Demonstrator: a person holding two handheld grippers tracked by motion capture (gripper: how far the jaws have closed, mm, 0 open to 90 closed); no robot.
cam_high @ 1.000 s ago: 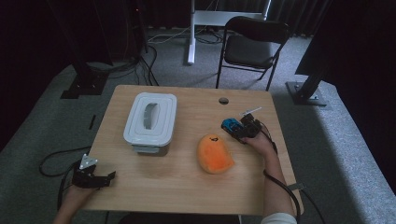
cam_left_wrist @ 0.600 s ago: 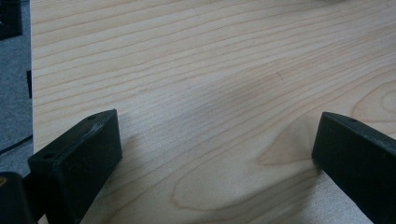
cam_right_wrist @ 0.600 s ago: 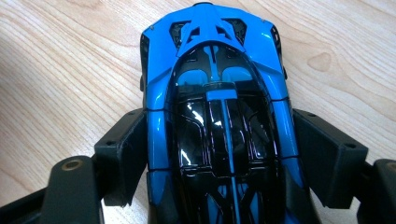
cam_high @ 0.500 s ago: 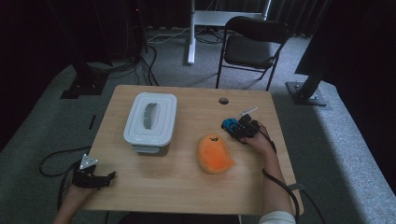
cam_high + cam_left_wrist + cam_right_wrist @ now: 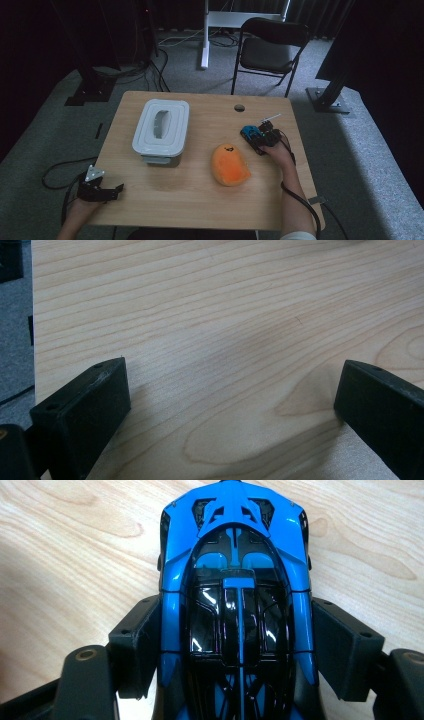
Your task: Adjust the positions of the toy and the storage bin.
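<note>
The right hand-held gripper [image 5: 240, 645] has just closed on one blue toy car [image 5: 235, 580] — left hand-held gripper [image 5: 230, 405] wide.

**Dim room, one pale pool of light**

The room is dark around its edges, black at both sides of the high view, and only the tabletop [image 5: 200, 195] and the grey floor catch a soft, flat light from above. Shadows there are faint and short. That view is grainy and a little soft. Up close, the wood grain by the left claw [image 5: 230, 405] looks crisp, with a blurry shadow across it. The blue toy car [image 5: 235, 605] shows white glare streaks on its glossy black roof.
</note>
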